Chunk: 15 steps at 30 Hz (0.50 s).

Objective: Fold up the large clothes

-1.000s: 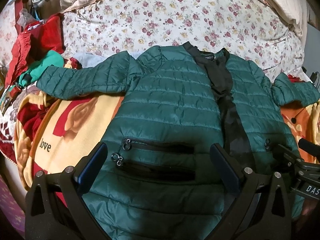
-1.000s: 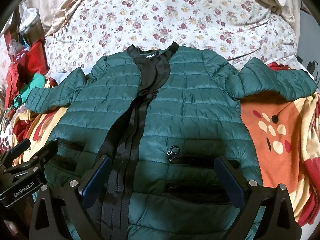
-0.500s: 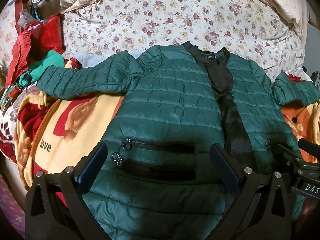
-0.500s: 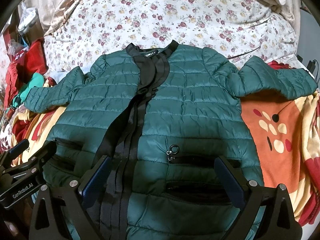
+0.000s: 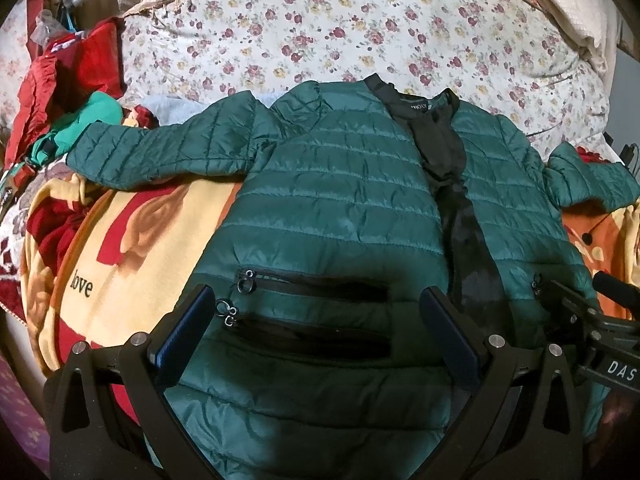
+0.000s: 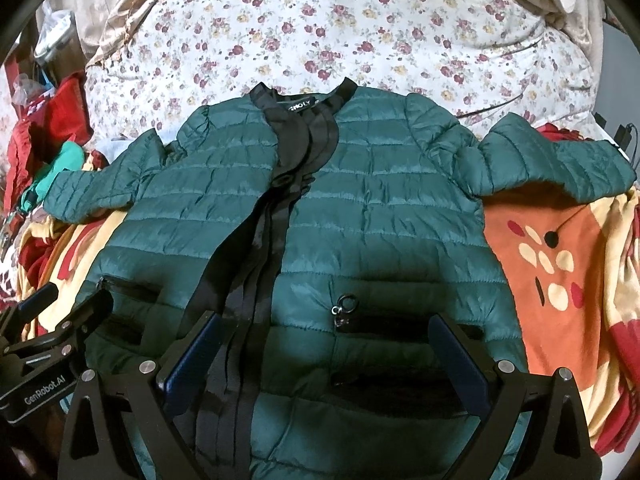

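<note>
nothing much has changed in the last second: your left gripper (image 5: 316, 320) and right gripper (image 6: 326, 348) stay spread wide, holding nothing, over the hem of the green jacket (image 6: 360, 216) lying flat ahead, so folding hasn't started.

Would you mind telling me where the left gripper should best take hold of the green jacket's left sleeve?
Probably at the cuff end of the sleeve, approached from the outer left side: it lies flat, stretched outward, its tip free on the blanket.
</note>
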Tool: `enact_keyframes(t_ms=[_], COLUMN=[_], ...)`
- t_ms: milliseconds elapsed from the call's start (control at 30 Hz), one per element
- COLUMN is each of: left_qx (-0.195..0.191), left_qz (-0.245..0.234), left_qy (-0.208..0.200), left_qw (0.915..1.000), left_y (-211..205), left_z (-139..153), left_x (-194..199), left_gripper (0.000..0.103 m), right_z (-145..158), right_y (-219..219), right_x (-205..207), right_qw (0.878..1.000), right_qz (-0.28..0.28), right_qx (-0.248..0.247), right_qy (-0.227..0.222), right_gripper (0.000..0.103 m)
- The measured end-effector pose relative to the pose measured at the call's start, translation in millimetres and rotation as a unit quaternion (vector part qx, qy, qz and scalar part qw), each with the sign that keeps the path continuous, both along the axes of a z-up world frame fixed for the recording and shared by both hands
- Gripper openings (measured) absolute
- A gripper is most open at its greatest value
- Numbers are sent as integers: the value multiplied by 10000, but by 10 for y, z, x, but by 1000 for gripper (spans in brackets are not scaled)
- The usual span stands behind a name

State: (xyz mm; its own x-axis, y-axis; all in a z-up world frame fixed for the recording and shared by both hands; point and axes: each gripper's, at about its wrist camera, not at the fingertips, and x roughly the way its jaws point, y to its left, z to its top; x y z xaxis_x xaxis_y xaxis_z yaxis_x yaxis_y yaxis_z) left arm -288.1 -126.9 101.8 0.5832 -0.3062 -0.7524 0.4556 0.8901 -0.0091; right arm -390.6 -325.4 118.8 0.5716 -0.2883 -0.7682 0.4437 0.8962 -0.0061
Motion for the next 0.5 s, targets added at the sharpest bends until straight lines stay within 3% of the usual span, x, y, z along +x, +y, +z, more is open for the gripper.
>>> enact_keyframes(t_ms=[500], left_qx=[-77], left_qz=[-92], left_qy=[80], left_qw=[9999], left_y=[-177], left_z=[70], left_x=[252], left_gripper=[102], right_z=[107], right_y=[-201], right_x=[282], right_qw=[9999], right_qz=[-19], right_qx=[-50], right_qy=[-90], right_gripper=[102])
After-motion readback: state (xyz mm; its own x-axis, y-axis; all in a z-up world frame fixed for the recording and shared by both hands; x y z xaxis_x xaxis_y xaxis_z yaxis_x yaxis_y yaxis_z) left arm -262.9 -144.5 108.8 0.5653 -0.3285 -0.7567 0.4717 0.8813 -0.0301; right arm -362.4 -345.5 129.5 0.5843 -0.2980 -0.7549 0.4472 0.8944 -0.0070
